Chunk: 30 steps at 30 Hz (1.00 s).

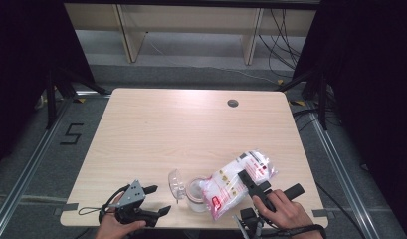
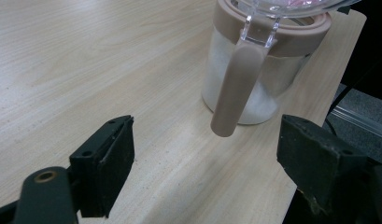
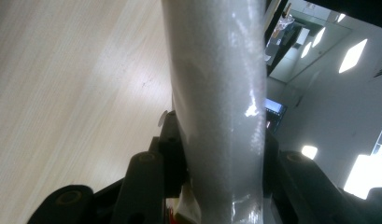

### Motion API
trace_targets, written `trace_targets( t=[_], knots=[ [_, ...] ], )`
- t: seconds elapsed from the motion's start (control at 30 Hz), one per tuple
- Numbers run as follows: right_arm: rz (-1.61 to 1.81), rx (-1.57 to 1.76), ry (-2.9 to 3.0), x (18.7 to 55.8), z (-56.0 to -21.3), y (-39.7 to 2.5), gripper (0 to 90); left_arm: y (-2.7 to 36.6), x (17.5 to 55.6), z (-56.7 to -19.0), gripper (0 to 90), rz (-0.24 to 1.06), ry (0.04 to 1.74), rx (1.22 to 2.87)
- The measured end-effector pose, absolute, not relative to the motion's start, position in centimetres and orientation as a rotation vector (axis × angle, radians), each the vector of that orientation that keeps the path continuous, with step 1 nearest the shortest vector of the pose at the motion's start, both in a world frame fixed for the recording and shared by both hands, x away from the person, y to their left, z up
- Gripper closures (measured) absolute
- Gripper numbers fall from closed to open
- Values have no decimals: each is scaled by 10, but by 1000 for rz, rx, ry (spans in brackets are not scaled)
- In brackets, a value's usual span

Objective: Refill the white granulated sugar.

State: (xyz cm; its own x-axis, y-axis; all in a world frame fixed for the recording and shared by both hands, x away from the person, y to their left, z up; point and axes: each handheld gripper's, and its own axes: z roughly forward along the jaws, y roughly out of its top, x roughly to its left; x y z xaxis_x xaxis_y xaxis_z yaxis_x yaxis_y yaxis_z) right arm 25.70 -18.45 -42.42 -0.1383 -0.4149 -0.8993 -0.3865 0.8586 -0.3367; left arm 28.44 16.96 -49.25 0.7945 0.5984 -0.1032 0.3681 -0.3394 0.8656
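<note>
I have the right tongs (image 1: 248,180) clamped on the bag (image 1: 237,182), a clear plastic pouch of white grains with red print, and I see it held at the near right part of the bench (image 1: 156,129). Its long axis runs on a slant, from the far right end down to the near left end, and that lower end points at the jar (image 1: 195,195) and overlaps its mouth in the high view. In the right gripper view the bag (image 3: 216,107) rises as a pale column between my two jaws, which pinch it from both sides. The jar stands upright near the front edge of the bench, a clear vessel with white grains inside and a brownish collar, its clear lid (image 1: 176,184) flipped open to the left. In the left gripper view the jar (image 2: 254,79) sits just beyond my jaws with its brown handle (image 2: 235,88) hanging down toward me. The left tongs (image 1: 158,200) are spread wide and hold nothing, resting to the left of the jar and apart from it.
</note>
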Motion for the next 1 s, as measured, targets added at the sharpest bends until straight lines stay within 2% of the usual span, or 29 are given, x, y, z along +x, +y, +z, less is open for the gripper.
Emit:
trace_targets(
  t=[1.0],
  knots=[
    [-8,-600,1759,257,-425,-187,669,169,284,-493,190,272,749,1946]
  ],
)
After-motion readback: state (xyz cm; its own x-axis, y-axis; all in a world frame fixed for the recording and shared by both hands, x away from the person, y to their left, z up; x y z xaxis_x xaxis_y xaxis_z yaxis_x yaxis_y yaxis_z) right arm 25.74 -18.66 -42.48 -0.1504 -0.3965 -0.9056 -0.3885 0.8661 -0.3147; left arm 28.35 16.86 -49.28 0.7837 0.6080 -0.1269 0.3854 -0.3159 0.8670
